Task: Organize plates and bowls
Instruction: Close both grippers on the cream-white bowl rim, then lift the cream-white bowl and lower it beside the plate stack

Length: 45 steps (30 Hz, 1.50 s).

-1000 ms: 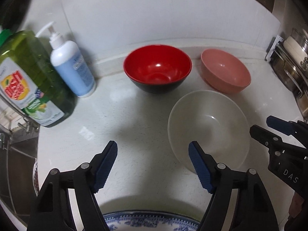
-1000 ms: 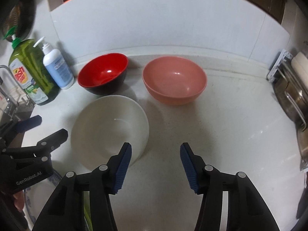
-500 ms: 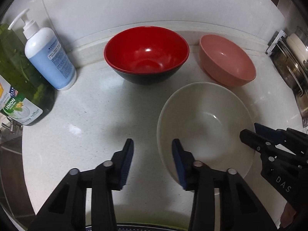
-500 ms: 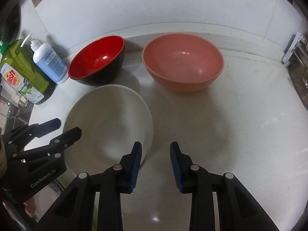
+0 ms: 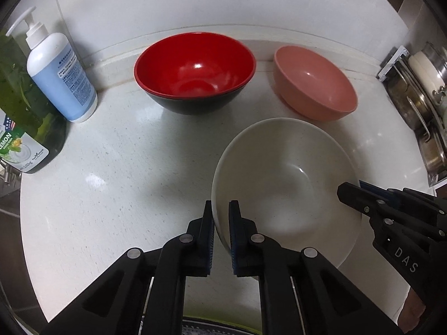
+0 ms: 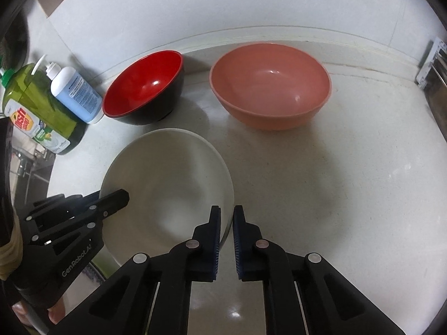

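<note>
A white bowl (image 5: 285, 178) (image 6: 167, 184) sits on the pale counter (image 5: 125, 173), nearest to me. My left gripper (image 5: 221, 206) has its jaws closing on the bowl's left rim, one blue pad inside and one outside, both against the wall. At the opposite rim my right gripper (image 6: 226, 212) closes the same way, its pads pressed on the edge. Each gripper shows in the other's view: the right gripper (image 5: 349, 191), the left gripper (image 6: 121, 196). Behind stand a red bowl with a black outside (image 5: 195, 69) (image 6: 142, 83) and a pink bowl (image 5: 315, 83) (image 6: 271, 83), both upright and untouched.
A white-and-blue pump bottle (image 5: 61, 78) and a green dish-soap bottle (image 5: 22, 122) stand at the back left by the wall. Steel pots (image 5: 419, 97) crowd the right edge. A patterned plate rim (image 6: 93, 276) shows below the white bowl. A sink lies left.
Both grippers dropped toward the white bowl and their jaws went from wide apart to clamped on its opposite rims. The bowls kept their places.
</note>
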Tool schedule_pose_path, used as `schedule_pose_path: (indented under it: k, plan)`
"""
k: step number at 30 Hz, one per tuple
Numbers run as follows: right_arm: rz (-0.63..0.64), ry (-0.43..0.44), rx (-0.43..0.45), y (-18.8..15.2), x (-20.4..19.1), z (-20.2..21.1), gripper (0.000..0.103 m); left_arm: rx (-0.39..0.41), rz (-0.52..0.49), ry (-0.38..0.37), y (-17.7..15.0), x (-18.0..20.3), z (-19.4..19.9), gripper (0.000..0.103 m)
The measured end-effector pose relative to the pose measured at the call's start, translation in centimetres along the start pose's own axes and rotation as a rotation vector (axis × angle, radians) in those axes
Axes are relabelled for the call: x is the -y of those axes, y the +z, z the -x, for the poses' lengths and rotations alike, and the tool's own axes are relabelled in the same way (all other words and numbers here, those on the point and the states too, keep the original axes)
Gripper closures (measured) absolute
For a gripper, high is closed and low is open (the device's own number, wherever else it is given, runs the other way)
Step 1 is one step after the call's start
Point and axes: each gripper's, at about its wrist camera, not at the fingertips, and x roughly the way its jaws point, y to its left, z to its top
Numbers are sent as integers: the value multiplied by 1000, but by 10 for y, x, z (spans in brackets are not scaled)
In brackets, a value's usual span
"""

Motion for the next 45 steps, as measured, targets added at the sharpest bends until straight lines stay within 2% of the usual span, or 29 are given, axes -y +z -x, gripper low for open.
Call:
schedule_pose_path:
  k: [10, 22, 34, 45]
  plan:
    - [11, -17, 33, -13, 9, 36, 93, 48, -1, -41, -24, 16, 39, 91]
    - [8, -47, 60, -58, 31, 83, 93, 51, -53, -77, -64, 70, 60, 90]
    - [-29, -71, 34, -104, 66, 101, 93, 18, -101, -93, -97, 115, 60, 90]
    - [-33, -89, -25, -130, 88, 96, 93, -41, -99, -102, -112, 133, 43, 90]
